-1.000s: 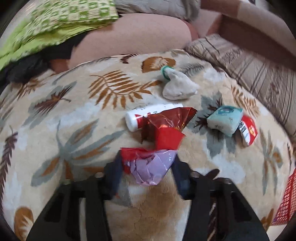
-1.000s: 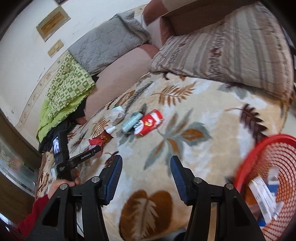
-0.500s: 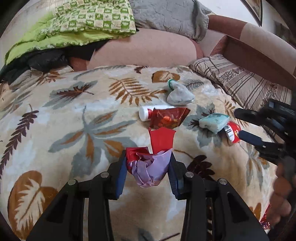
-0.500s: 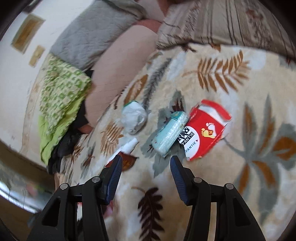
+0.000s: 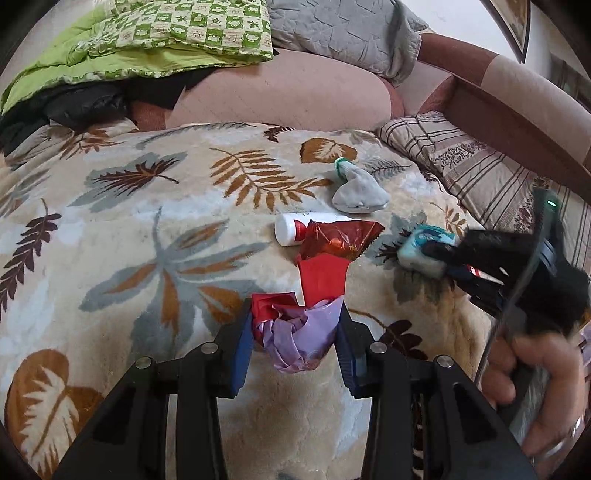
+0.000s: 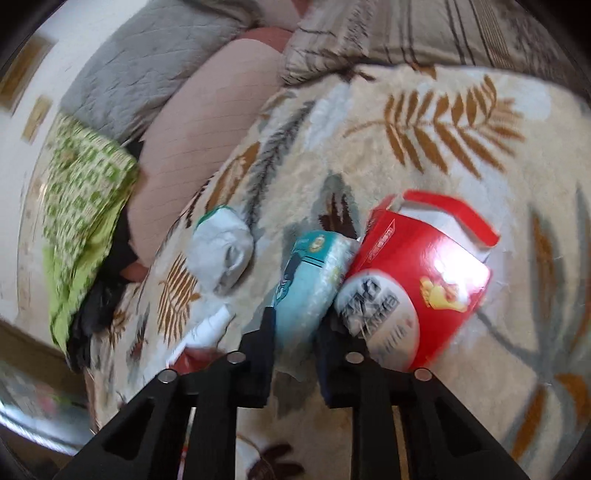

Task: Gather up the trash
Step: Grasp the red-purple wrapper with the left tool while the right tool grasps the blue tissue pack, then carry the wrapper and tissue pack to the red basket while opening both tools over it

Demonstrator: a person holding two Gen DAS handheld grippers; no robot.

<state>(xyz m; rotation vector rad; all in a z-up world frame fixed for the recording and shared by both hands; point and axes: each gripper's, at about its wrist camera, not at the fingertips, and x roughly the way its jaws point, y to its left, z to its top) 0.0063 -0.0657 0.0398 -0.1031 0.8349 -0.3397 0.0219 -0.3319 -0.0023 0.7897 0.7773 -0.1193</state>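
My left gripper is shut on a crumpled purple and red wrapper, held just above the leaf-patterned blanket. Ahead of it lie a red foil wrapper, a white tube and a grey bundle. My right gripper has its fingers pressed on the sides of a teal packet. A red box lies touching the packet on its right. In the left wrist view the right gripper reaches the teal packet from the right, held by a hand.
A green checked quilt and a grey quilt are piled on the sofa back. A striped cushion lies at the right. The grey bundle and white tube sit left of the right gripper.
My right gripper came down onto the teal packet and its fingers closed around it. My left gripper drew back and rose a little, still holding the wrapper.
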